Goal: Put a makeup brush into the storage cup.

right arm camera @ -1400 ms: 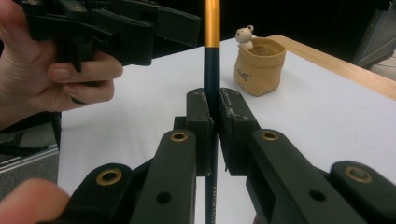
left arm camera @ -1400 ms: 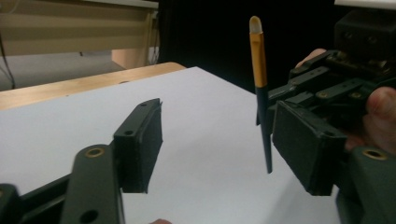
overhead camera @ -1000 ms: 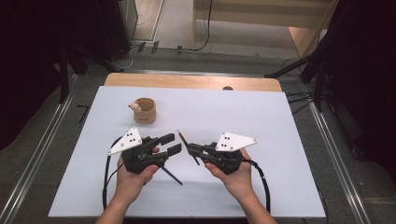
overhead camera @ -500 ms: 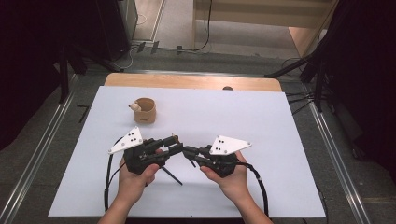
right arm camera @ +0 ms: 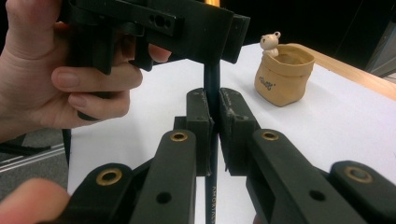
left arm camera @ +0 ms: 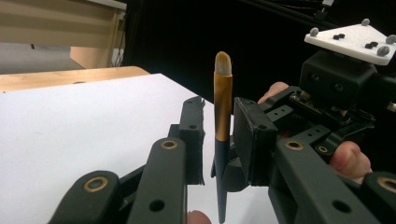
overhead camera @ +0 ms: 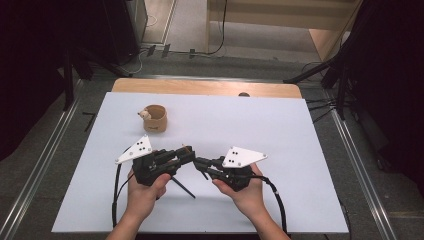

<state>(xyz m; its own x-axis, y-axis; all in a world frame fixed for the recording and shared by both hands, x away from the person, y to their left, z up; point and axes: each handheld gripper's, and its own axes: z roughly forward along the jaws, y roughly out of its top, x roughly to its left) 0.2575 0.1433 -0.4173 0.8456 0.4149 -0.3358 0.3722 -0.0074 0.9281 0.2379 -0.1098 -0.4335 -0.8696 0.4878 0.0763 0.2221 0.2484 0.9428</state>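
High view: both hands hold their claws nose to nose near the front of the white desk, the left claw and right claw meeting around a thin dark brush whose handle slants down onto the desk below the left hand. The right hand sits just beside it. A small tan pouch with a tiny bear figure on its rim stands well apart, toward the desk's far left.

Left gripper view: the brush stands upright between the jaws, gold ferrule and pale tip above, black handle below. The left claw is partly open; a gap shows on the left side of the brush, and I cannot tell whether the right pad touches it. The right claw's body shows close behind.

Right gripper view: the right claw is closed on the black handle, pads pressed to both sides. The pouch sits beyond on the desk.
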